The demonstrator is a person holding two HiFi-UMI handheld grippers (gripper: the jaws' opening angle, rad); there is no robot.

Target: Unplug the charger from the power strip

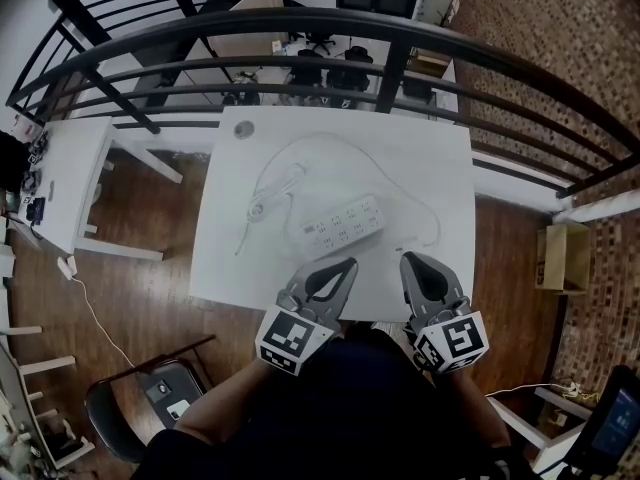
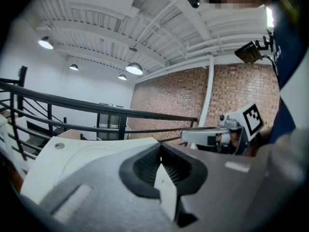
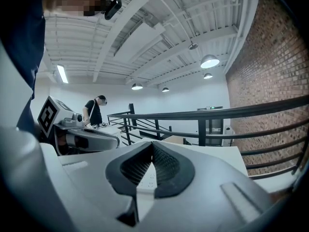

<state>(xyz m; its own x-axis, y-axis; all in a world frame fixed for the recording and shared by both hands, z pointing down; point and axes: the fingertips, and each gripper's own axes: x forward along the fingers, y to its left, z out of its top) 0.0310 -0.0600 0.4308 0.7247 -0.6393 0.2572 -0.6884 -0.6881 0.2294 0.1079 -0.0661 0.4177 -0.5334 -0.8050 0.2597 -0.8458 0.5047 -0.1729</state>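
A white power strip lies at the middle of the white table; a piece of it shows through the right gripper's jaw window. A thin white cable with a small white charger lies left of the strip; I cannot tell whether it is plugged in. The left gripper is shut with nothing in it, over the table's front edge just below the strip. My right gripper hovers beside it, also shut and holding nothing. Each gripper view shows the other gripper: the right one and the left one.
A black metal railing runs behind the table. A second white table stands to the left, a chair at the lower left, a cardboard box at the right. A person stands far off.
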